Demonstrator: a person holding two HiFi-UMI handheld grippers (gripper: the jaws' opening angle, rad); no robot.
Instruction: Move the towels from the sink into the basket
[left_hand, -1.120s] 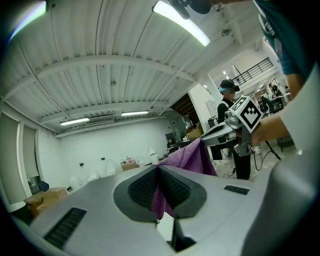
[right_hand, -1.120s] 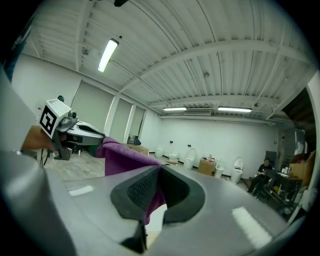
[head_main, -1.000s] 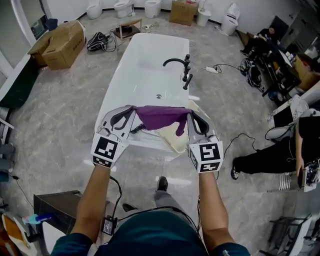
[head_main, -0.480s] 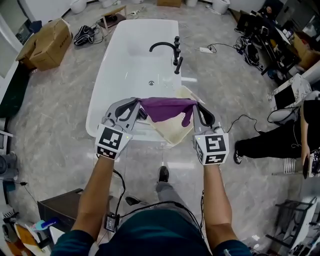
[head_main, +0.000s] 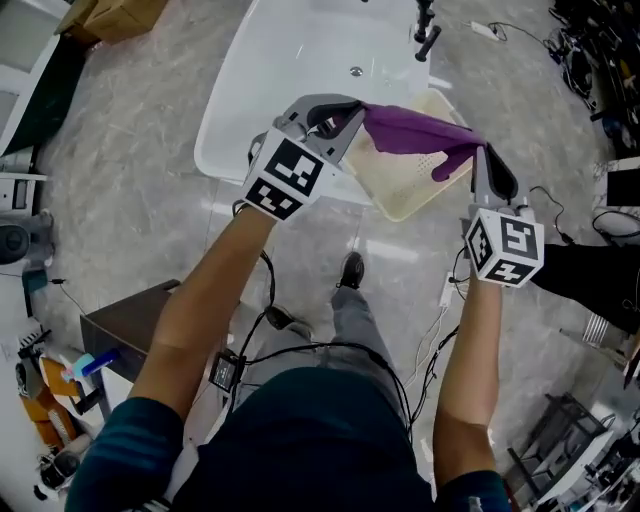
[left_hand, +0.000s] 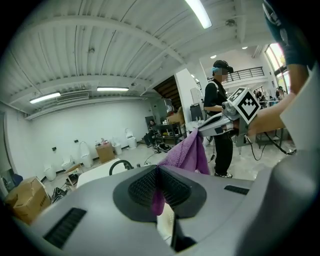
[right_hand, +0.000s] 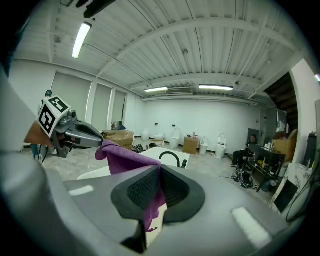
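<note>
We are holding the purple towel (head_main: 412, 130) stretched between both grippers. The left gripper (head_main: 345, 112) jaws are clamping one corner and the right gripper (head_main: 480, 158) jaws the other, over the cream basket (head_main: 395, 185) at the white sink's (head_main: 270, 70) edge.

1. The sink (head_main: 290, 70) lies far, left of centre, with its tap (head_main: 428, 30) on its right side.
2. The basket (head_main: 395, 195) sits at the sink's near right corner.
3. The towel (head_main: 410, 130) stretches above the basket, one end clamped in the left gripper (head_main: 352, 108) and the other in the right gripper (head_main: 478, 150).
4. A box (head_main: 125, 325) stands near left, well apart from the sink.
</note>
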